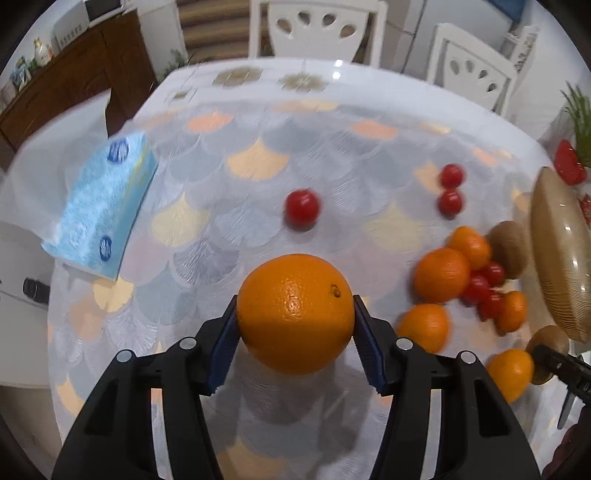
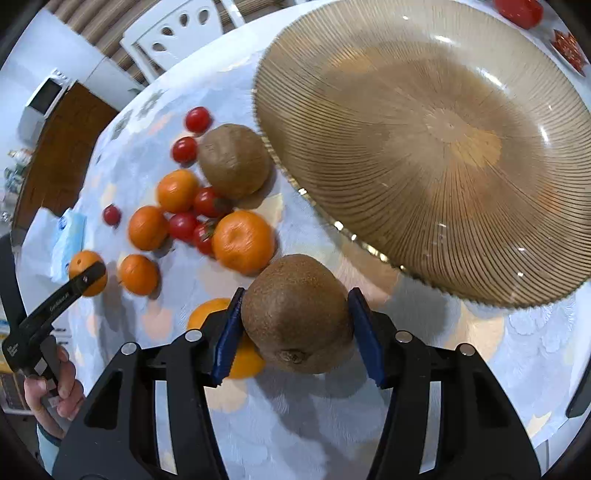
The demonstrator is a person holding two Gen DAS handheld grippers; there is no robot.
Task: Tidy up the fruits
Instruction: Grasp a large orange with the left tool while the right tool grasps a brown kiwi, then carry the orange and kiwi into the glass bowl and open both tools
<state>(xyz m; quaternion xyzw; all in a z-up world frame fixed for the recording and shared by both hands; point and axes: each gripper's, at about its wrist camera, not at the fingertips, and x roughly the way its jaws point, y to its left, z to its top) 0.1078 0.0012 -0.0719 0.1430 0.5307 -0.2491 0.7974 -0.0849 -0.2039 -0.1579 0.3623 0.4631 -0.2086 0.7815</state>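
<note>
My left gripper (image 1: 294, 301) is shut on a large orange (image 1: 295, 314), held just above the patterned tablecloth (image 1: 258, 162). My right gripper (image 2: 297, 295) is shut on a brown kiwi (image 2: 297, 314), near the rim of a ribbed amber glass plate (image 2: 424, 147) with nothing on it. To the left of that plate lie a second kiwi (image 2: 234, 164), several tangerines (image 2: 242, 240) and several cherry tomatoes (image 2: 183, 225). One tangerine (image 2: 238, 356) is partly hidden under the held kiwi. In the left wrist view the plate (image 1: 561, 251) stands at the far right behind the fruit cluster (image 1: 441, 275).
A blue tissue pack (image 1: 107, 203) lies at the table's left side. A single cherry tomato (image 1: 302, 208) and a pair (image 1: 450, 188) sit mid-table. White chairs (image 1: 317, 29) stand behind the table, and a red object (image 1: 569, 162) is beyond the plate. A hand (image 2: 55, 391) holds the left tool.
</note>
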